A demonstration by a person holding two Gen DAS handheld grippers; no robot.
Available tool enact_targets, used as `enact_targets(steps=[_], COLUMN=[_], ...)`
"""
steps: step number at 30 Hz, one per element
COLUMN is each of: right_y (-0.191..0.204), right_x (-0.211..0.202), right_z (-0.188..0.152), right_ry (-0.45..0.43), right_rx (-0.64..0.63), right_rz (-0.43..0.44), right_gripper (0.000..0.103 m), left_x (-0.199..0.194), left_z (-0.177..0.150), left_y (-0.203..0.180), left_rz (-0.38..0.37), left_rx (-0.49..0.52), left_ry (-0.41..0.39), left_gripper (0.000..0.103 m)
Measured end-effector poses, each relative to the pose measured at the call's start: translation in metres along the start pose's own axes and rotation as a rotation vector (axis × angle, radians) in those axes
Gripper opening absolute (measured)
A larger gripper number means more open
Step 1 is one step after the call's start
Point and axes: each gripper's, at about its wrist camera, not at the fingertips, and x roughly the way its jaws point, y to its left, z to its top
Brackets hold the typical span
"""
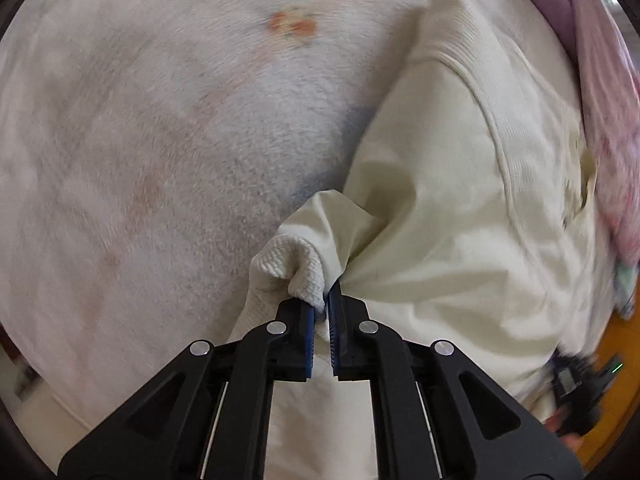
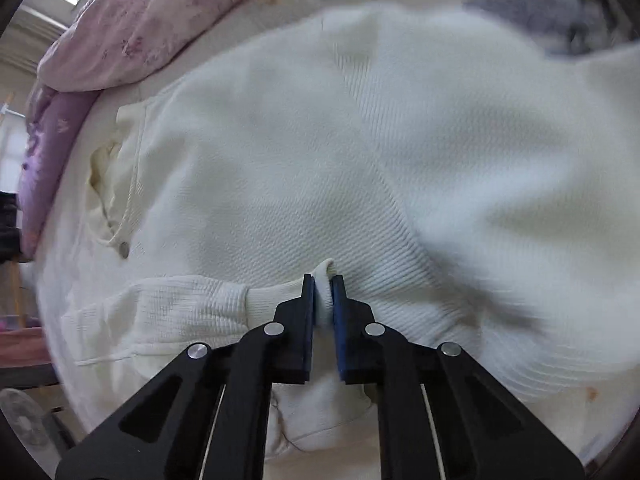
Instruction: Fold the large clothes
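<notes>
Two black handheld grippers, each seen from its own wrist camera. The left gripper [image 1: 325, 300] points forward, its blue-padded fingers [image 1: 309, 320] drawn nearly together, pinching a bunched fold of the cream sweatshirt [image 1: 440, 200]. The right gripper [image 2: 322, 300] likewise points forward, jaws narrowed to a slim gap, clamping a ribbed fold of the same garment between its fingers [image 2: 339, 320].

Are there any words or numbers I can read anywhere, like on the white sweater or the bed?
None: no words, numbers or labels can be read in either view.
The cream sweater is plain, with no tag or print showing.
The bed sheet has only faded orange blotches, not letters.
The pink quilt has a flower pattern only.
A small green light glows at the left view's edge; it is no readable sign.
</notes>
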Motion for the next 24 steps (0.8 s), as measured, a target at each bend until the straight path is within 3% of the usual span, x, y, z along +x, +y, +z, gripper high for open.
enact_targets(steps=[4,8,9,10,11,12,13,15,16,17,20,24], right_y=[0.004,-0.008,-0.005,0.001,0.003,0.002,-0.002,-0.008,-0.010,-0.010,-0.018,-0.015], right_x=[-0.042,0.010,0.013,0.008,0.003,-0.002,-0.009,-0.024,-0.029,-0.031,-0.028,-0.023], right_z=[0.018,0.024,0.023,0.023,0.022,0.021,0.019,0.014,0.010,0.008,-0.008,-0.017], right_ry=[-0.182,-0.001,-0.005,-0.007,0.003,0.025,0.049,0.055,0.069,0.080,0.126,0.134], right_rx=[-0.010,0.012,-0.037,-0.084,-0.089,-0.073,-0.035,0.005,0.006,0.005,0.043,0.034], right_rz=[-0.008,-0.102,-0.117,-0.144,-0.150,-0.120,-0.042,0.047,0.035,0.025,0.031,-0.018], right_gripper=[0.008,0.010,0.010,0.019,0.041,0.056,0.069,0.069,0.069,0.069,0.069,0.069], left_x=[-0.006,0.017,0.015,0.012,0.006,-0.005,-0.019,-0.048,-0.054,-0.055,-0.025,-0.015], left_z=[0.000,0.002,0.004,0.004,0.004,0.003,0.002,0.003,0.007,0.004,0.013,0.007], left_y=[-0.012,-0.023,-0.029,-0.037,-0.038,-0.037,-0.035,-0.033,-0.033,-0.030,0.008,0.047], left_rz=[-0.075,0.007,0.020,0.041,0.057,0.048,0.023,0.003,-0.003,-0.015,-0.041,-0.274], left_rx=[-0.004,0.025,0.058,0.092,0.112,0.120,0.137,0.185,0.185,0.166,-0.029,-0.283], left_ry=[0.004,0.014,0.020,0.032,0.047,0.062,0.064,0.029,0.024,0.035,0.135,0.152], left_gripper=[0.010,0.011,0.013,0.017,0.031,0.039,0.039,0.044,0.051,0.058,0.055,0.051])
